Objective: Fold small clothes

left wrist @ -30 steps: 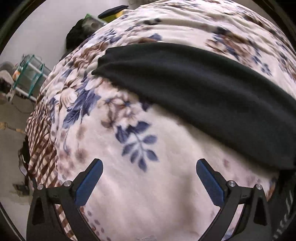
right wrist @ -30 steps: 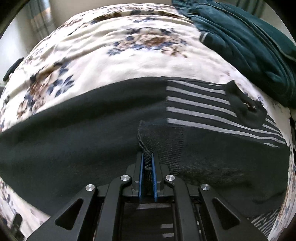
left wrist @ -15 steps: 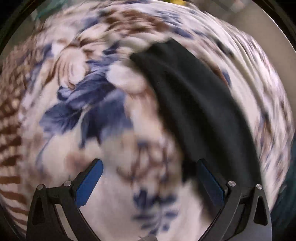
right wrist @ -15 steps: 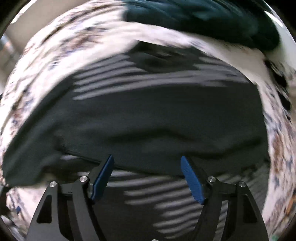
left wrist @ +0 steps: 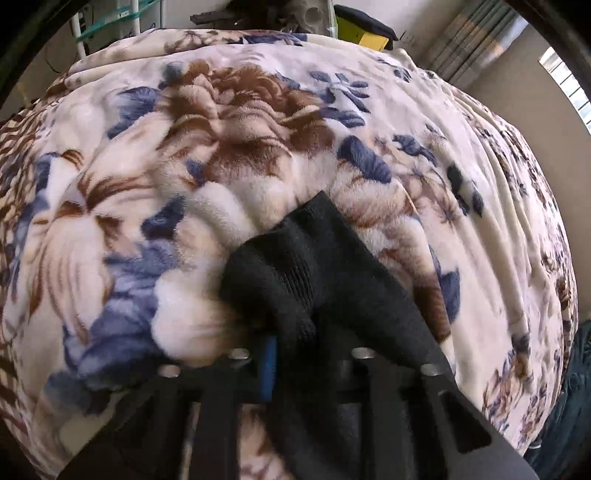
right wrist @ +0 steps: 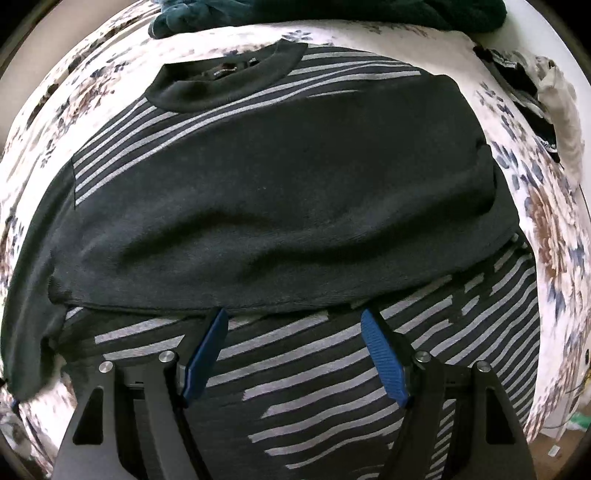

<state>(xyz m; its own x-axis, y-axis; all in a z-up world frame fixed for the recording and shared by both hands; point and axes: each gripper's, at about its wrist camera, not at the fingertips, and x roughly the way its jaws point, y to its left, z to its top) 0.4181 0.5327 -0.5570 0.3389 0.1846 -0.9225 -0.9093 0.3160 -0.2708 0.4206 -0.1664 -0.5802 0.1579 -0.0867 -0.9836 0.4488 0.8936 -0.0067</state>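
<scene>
Sweater [right wrist: 280,192] on blanket [right wrist: 546,229]; 1 sleeve [right wrist: 266,221] apparently across front.

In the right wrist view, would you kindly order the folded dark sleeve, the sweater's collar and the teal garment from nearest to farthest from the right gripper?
1. Folded dark sleeve: lying across the striped sweater's body, just ahead of the open right gripper.
2. Collar: beyond the sleeve, upper left.
3. Teal garment: farthest, at the top edge on the floral blanket.

Dark grey-striped sweater [right wrist: 280,192] lies flat, a sleeve seemingly folded across.
</scene>
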